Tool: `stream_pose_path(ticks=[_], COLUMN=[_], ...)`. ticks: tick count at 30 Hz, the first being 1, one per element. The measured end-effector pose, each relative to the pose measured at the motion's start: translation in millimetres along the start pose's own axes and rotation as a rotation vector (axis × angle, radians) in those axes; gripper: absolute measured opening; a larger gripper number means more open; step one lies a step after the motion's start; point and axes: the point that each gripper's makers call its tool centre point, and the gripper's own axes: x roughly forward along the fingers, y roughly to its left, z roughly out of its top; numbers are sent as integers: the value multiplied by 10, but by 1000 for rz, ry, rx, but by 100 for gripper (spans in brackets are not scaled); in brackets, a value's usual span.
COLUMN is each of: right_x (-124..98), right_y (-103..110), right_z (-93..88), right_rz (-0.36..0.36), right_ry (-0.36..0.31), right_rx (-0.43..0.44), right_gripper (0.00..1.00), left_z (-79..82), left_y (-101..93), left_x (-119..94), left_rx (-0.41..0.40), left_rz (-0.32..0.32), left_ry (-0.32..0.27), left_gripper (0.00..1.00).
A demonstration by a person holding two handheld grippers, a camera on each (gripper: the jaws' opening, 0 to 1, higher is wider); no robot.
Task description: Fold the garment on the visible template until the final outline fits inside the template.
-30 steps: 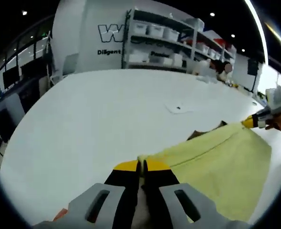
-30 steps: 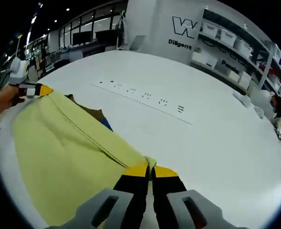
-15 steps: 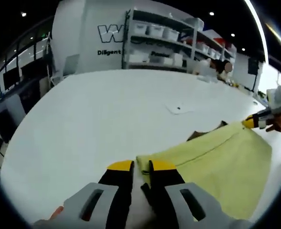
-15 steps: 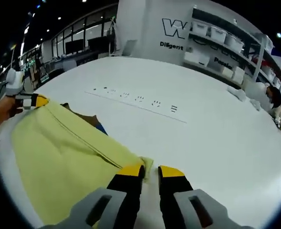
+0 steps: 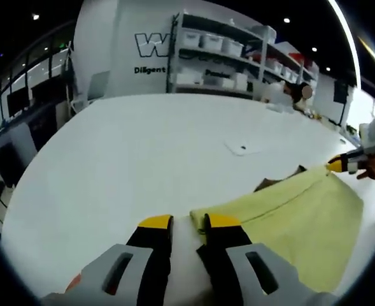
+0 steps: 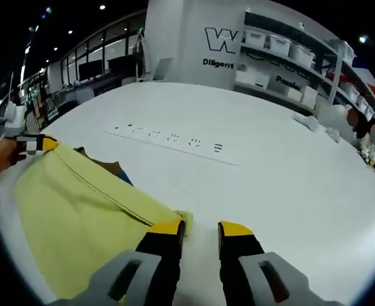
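left hand-held gripper (image 5: 181, 221): jaws apart, holding nothing | right hand-held gripper (image 6: 200, 227): parted, empty | yellow garment (image 5: 289, 215) flat on white surface (image 5: 142, 146)

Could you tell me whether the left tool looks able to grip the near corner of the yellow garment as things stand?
Probably yes: the left tool is open, and the yellow garment has its corner lying just ahead of the tips, uncovered.

Light: bright, even, from ceiling spots and a strip light (image 5: 349, 35) overhead.
Glare: the white table (image 5: 142, 146) reflects softly, nearly washed out.
Shadows: faint.
Distortion: strong fisheye bending at edges.
Focus: distant shelves (image 6: 289, 57) slightly soft.
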Motion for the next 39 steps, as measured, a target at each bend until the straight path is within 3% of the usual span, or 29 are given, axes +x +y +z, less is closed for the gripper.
stream_pose_path(ticks=[20, 31, 39], right_x=[-70, -117, -149], right_y=[-160, -99, 22], right_z=[14, 73, 130], right_rz=[-27, -20, 9], right_ry=[-2, -15, -26], right_rx=[8, 0, -42], right_gripper=[18, 18, 5], left_z=[66, 148, 171], left_y=[191, 143, 70], left_x=[-120, -173, -234], left_rx=[-8, -8, -14], left_rz=[27, 22, -6], left_ry=[-17, -33, -32], left_gripper=[17, 17, 4])
